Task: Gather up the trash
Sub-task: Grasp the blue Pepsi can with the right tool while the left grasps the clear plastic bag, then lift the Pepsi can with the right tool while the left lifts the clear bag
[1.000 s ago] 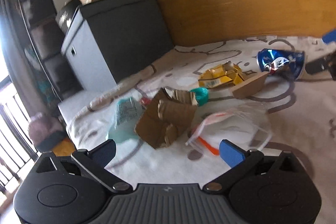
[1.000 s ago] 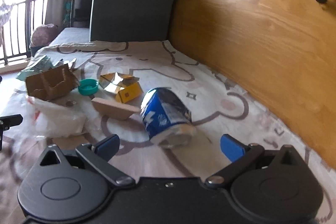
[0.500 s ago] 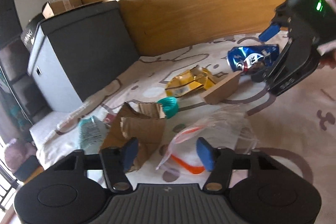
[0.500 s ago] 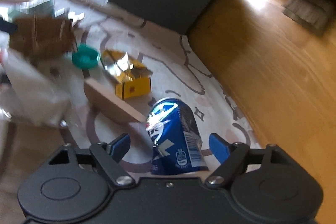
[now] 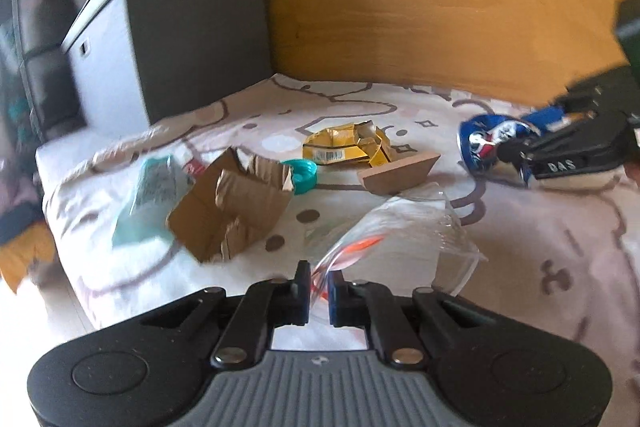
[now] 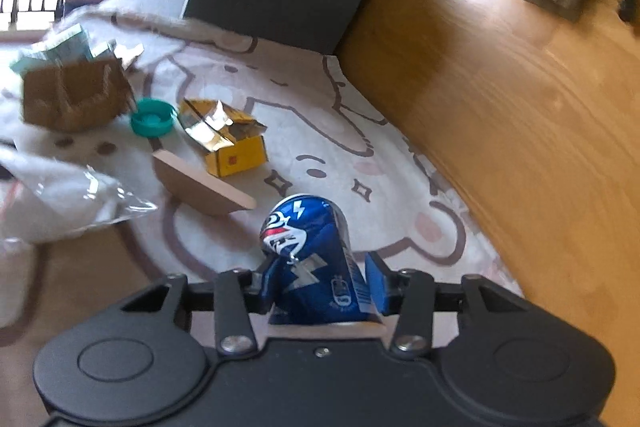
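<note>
Clear plastic, crinkled, with an orange zip strip: a plastic bag [image 5: 394,227] lying on the patterned rug [image 5: 520,267], its near edge pinched in the left gripper [image 5: 318,287], jaws drawn almost together with only the film between them. Blue aluminium next, a crushed can [image 6: 312,259] clamped in the right gripper [image 6: 320,291], jaws closed to the can's dented sides, the can's far end tipped up and away from the camera; whether lifted clear of the rug or just resting on it, cannot tell. Beyond, loose on the rug and untouched: a tan wedge of cardboard [image 6: 200,183] just past the can, a torn yellow carton [image 6: 224,139] behind it, a teal lid [image 6: 152,117] beside the carton, a ripped brown cardboard box [image 5: 232,203] further left, and a pale green wrapper [image 5: 150,195] at the box's far side. Further back, a dark storage box [image 5: 180,39] against a wooden wall [image 5: 440,7]. No bin or sack in sight in either view. By the look of it, an early stage: two pieces gripped, none put away, five or so more to gather. Likely next: can into the bag, provided the bag's mouth can be opened, then the lighter scraps one by one.
</note>
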